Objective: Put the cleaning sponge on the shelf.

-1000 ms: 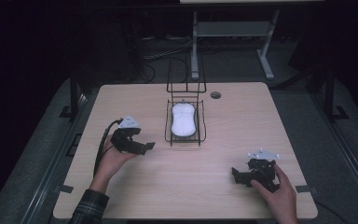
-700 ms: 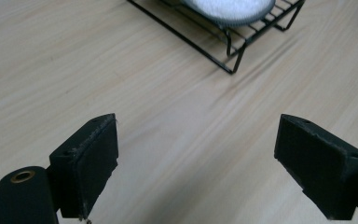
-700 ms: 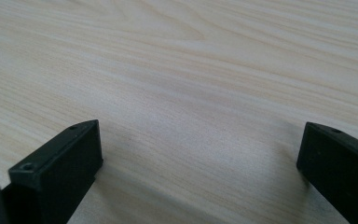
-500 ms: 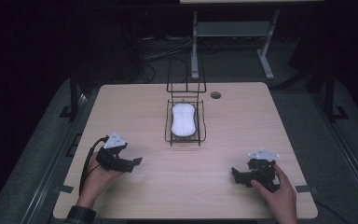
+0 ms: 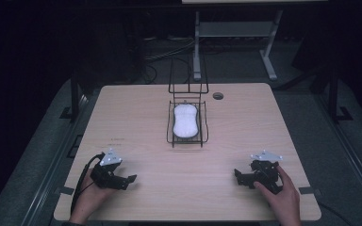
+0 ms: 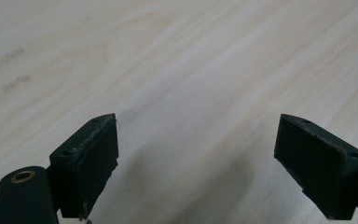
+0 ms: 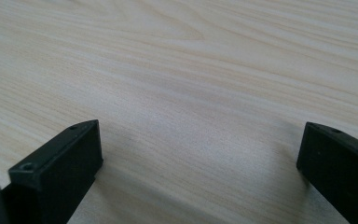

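High view: left hand-held gripper (image 5: pixel 122 180) at lower left and right hand-held gripper (image 5: pixel 245 178) at lower right rest on the worktop (image 5: pixel 136 117), jaws spread, empty; the white sponge (image 5: pixel 185 120) lies in the wire basket (image 5: pixel 169 134) at centre.

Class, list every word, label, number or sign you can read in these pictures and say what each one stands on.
No text here can be read.
Faint grey printing on the table, at the left edge of the left gripper view: two blurred lines, not readable.
The same small mark on the table in the high view: too small to read.
Wire basket, white object in it, left gripper, right gripper: no lettering visible.
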